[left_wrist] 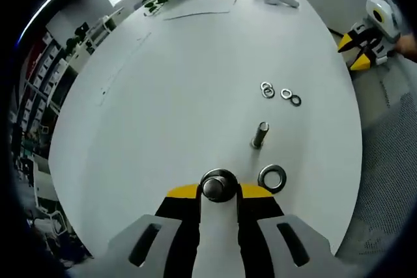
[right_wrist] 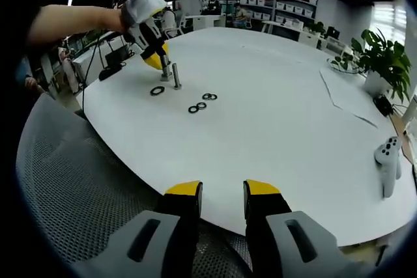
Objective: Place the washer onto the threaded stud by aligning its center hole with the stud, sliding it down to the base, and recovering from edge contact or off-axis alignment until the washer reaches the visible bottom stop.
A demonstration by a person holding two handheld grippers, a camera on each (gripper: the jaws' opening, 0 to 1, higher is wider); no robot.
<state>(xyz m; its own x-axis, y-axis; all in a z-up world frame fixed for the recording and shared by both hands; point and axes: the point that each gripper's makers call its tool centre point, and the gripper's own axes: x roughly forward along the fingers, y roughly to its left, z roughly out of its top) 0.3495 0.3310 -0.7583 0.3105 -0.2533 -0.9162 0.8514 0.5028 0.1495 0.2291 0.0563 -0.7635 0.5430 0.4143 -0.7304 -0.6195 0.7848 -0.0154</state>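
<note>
My left gripper (left_wrist: 218, 191) is shut on an upright metal stud with a round top (left_wrist: 218, 187), near the white table's edge. A large washer (left_wrist: 272, 178) lies flat just right of it. A second threaded stud (left_wrist: 260, 135) stands free a little farther on. Beyond it lie several small washers (left_wrist: 280, 93). In the right gripper view, the left gripper (right_wrist: 155, 56), held by a person's hand, stands over the studs (right_wrist: 176, 76), the large washer (right_wrist: 157, 90) and the small washers (right_wrist: 202, 104). My right gripper (right_wrist: 223, 190) is open and holds nothing, at the near table edge (left_wrist: 368, 40).
A round white table (right_wrist: 273, 135) carries paper sheets (right_wrist: 345, 99), a potted plant (right_wrist: 378, 56) and a white controller (right_wrist: 389, 161). A grey mesh chair (right_wrist: 78, 187) is below my right gripper. Shelves and desks line the room behind.
</note>
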